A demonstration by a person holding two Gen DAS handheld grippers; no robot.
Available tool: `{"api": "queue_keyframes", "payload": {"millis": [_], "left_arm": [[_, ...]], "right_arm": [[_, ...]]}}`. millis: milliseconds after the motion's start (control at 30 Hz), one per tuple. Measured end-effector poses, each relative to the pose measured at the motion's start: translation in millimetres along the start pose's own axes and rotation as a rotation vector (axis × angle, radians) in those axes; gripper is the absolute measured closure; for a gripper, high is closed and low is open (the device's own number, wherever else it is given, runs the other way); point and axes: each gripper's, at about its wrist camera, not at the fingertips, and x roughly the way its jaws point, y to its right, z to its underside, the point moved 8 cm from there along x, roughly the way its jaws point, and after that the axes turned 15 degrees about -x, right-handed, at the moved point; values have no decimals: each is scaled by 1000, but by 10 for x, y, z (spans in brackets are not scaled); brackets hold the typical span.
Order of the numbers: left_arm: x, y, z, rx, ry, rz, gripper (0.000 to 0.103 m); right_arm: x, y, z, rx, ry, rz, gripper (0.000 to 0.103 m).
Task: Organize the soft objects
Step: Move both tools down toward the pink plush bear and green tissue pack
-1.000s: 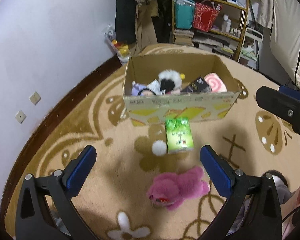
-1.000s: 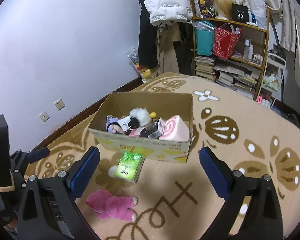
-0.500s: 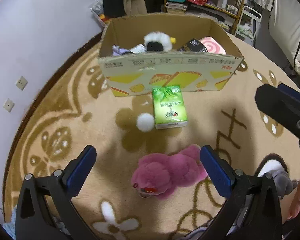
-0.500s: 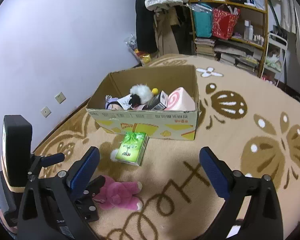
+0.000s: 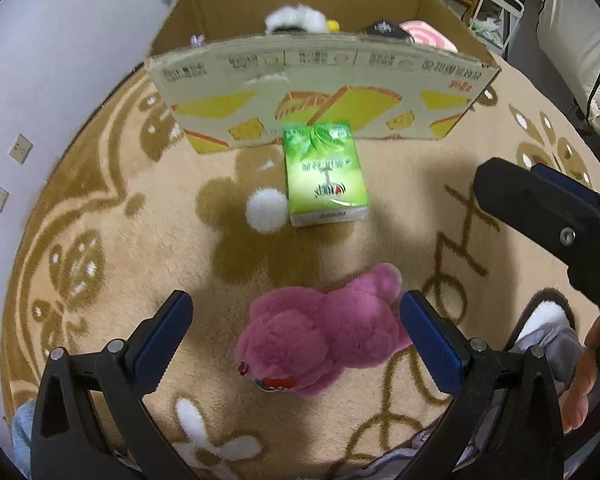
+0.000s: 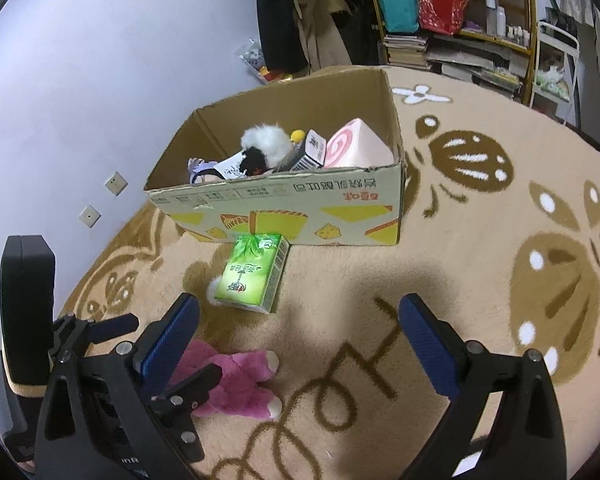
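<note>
A pink plush bear [image 5: 324, 336] lies on the beige rug, between the open fingers of my left gripper [image 5: 296, 336], which is low over it without touching. It also shows in the right wrist view [image 6: 236, 384], partly behind the left gripper. A green tissue pack [image 5: 324, 174] and a white pompom [image 5: 266, 210] lie in front of a cardboard box [image 5: 324, 92] that holds several plush toys. My right gripper [image 6: 300, 344] is open and empty, above the rug right of the bear.
A purple wall with sockets [image 5: 20, 148] runs along the left. A shelf with bags and books [image 6: 452, 20] stands at the back. A grey slipper [image 5: 548, 332] lies at the right by the person's hand.
My left gripper has come forward and down, so the pink bear now sits between its fingers. My right gripper has also lowered and moved closer to the box.
</note>
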Motion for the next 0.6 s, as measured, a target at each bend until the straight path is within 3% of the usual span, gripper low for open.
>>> {"api": "queue_keyframes", "payload": {"millis": [233,600], "left_arm": [[216,83,82,-8,-111,74,1],[547,29,197,-34,-199,12,1]], "right_arm": [[104,62,33,41,-26,-29,0],[219,123,105,89,-52,-50,0]]}}
